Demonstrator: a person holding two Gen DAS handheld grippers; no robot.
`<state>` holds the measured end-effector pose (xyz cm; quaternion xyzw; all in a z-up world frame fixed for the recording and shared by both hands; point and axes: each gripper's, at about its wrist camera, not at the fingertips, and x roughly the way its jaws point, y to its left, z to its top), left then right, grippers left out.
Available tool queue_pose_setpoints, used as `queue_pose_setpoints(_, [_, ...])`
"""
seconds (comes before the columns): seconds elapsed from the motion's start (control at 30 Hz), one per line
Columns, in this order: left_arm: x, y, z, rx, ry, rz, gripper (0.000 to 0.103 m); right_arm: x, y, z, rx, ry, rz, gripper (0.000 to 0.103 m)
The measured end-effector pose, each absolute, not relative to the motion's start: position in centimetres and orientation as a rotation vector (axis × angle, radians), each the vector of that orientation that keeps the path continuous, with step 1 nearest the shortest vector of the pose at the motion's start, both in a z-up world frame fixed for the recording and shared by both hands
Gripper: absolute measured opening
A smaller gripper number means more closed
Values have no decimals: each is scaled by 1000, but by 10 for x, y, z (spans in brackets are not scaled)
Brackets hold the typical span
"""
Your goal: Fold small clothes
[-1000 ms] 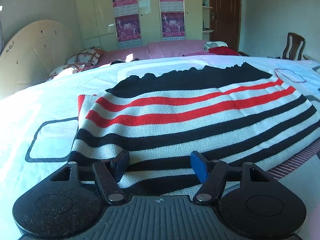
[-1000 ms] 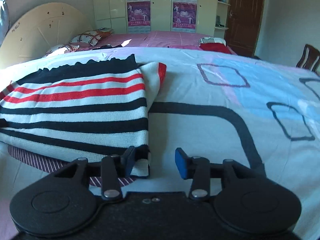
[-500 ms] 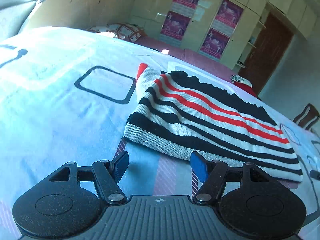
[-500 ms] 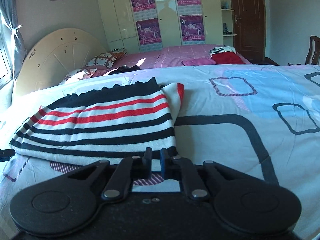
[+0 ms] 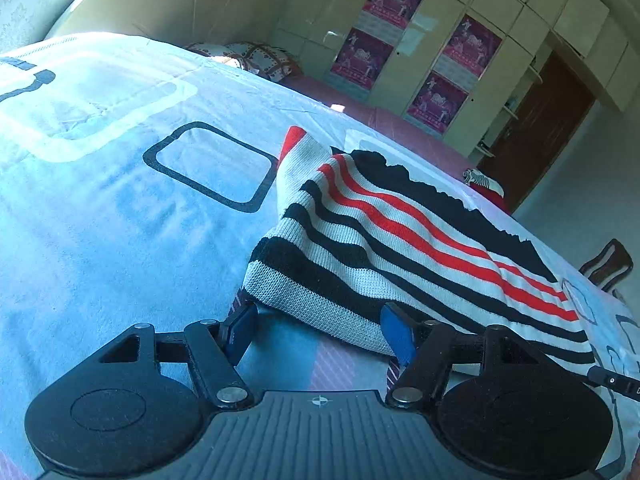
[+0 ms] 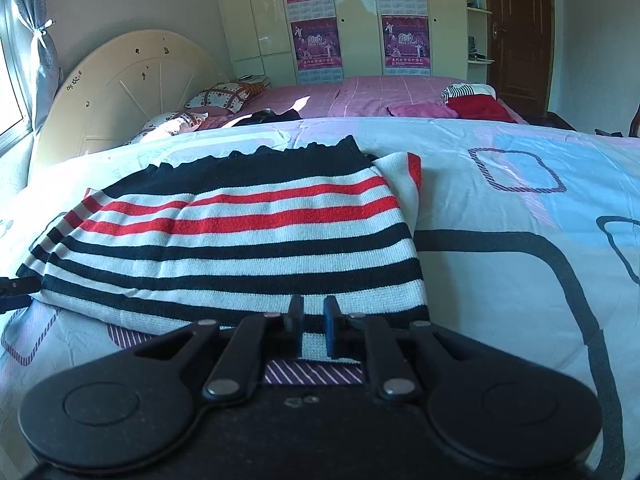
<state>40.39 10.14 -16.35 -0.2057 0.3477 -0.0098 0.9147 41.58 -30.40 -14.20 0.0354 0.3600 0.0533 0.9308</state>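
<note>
Jaws of the left gripper (image 5: 318,332) stood wide apart with nothing between them, its blue pads (image 5: 396,334) just in front of the near left corner of the striped knit sweater (image 5: 400,240). The right gripper (image 6: 312,330) had its jaws nearly closed, pinching the sweater's (image 6: 240,240) near hem close to the right corner. Folded flat, the black, white and red sweater lay on the bed's patterned sheet (image 6: 520,248), over a purple-striped patch of the print (image 6: 312,374).
</note>
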Motion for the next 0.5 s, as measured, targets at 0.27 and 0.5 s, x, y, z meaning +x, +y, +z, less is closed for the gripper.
queue_pose_setpoints(0.27, [406, 109, -165, -504, 722, -59, 68, 424, -303, -154, 58, 792, 75, 13])
queue_pose_setpoints(0.5, [414, 124, -186, -819, 703, -110, 67, 421, -299, -140, 78, 733, 129, 13])
